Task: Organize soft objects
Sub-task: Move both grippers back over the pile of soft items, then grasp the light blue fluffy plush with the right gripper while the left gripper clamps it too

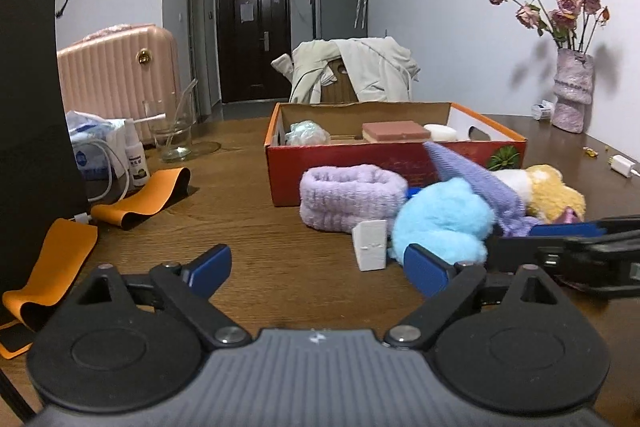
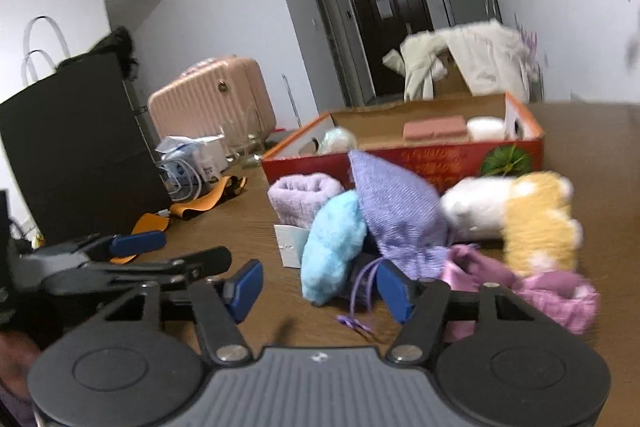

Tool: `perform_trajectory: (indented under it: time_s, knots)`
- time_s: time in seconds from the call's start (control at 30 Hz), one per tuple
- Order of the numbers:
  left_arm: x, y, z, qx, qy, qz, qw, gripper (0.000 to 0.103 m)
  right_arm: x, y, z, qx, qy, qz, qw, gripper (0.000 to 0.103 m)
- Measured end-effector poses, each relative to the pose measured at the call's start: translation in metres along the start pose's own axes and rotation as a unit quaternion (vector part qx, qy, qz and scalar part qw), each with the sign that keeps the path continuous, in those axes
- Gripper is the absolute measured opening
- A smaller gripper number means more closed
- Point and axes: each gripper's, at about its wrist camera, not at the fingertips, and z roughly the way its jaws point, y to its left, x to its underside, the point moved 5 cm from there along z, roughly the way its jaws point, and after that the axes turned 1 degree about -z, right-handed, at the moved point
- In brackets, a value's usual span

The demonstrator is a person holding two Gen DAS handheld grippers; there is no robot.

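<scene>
Both pairs of blue-padded fingers, left and right, stood spread, pinching nothing, before the fluffy light-blue plush on the wooden bench.

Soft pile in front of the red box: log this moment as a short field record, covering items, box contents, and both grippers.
surface: wooden table
container: red box, open, behind the pile
in box: pink block, white round item, pale bundle
pile: lavender band, blue fluffy toy, purple knit cloth, yellow and white plush, pink cloth
left gripper: open, empty, short of the pile
right gripper: open, nothing pinched, at the blue toy
sorting: pile not yet boxed
</scene>
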Motion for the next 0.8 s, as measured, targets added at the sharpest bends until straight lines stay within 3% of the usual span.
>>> perform_trajectory:
  time_s: [0.27, 0.3, 0.33, 0.37, 0.4, 0.6, 0.73, 0.8]
  knots:
    - [0.007, 0.014, 0.013, 0.009, 0.018, -0.022, 0.9996, 0.095, 0.001, -0.001, 0.052, 0.038, 0.015, 0.008, 0.999, 0.057]
    - [0.008, 0.015, 0.011, 0.010, 0.016, -0.024, 0.9995, 0.095, 0.002, -0.002, 0.055, 0.042, 0.016, 0.007, 0.999, 0.049]
    - [0.008, 0.016, 0.010, 0.011, 0.014, -0.025, 0.9995, 0.095, 0.003, -0.001, 0.058, 0.043, 0.018, 0.007, 0.999, 0.035]
    - [0.008, 0.016, 0.008, 0.010, 0.012, -0.024, 0.9996, 0.095, 0.003, 0.000, 0.059, 0.042, 0.020, 0.004, 0.999, 0.033]
    - [0.009, 0.016, 0.005, 0.008, 0.011, -0.023, 0.9996, 0.095, 0.004, 0.000, 0.058, 0.040, 0.018, 0.000, 0.999, 0.023]
    - [0.013, 0.015, -0.018, 0.025, 0.007, -0.031, 0.9992, 0.095, 0.013, 0.021, 0.020, 0.001, 0.019, -0.029, 0.999, 0.022]
    - [0.023, 0.005, -0.034, 0.077, 0.018, -0.047, 0.9958, 0.095, 0.036, 0.031, -0.013, -0.070, 0.066, -0.019, 0.995, 0.026]
    - [0.029, -0.003, -0.040, 0.108, 0.027, -0.059, 0.9920, 0.095, 0.045, 0.031, -0.028, -0.063, 0.078, -0.021, 0.995, 0.034]
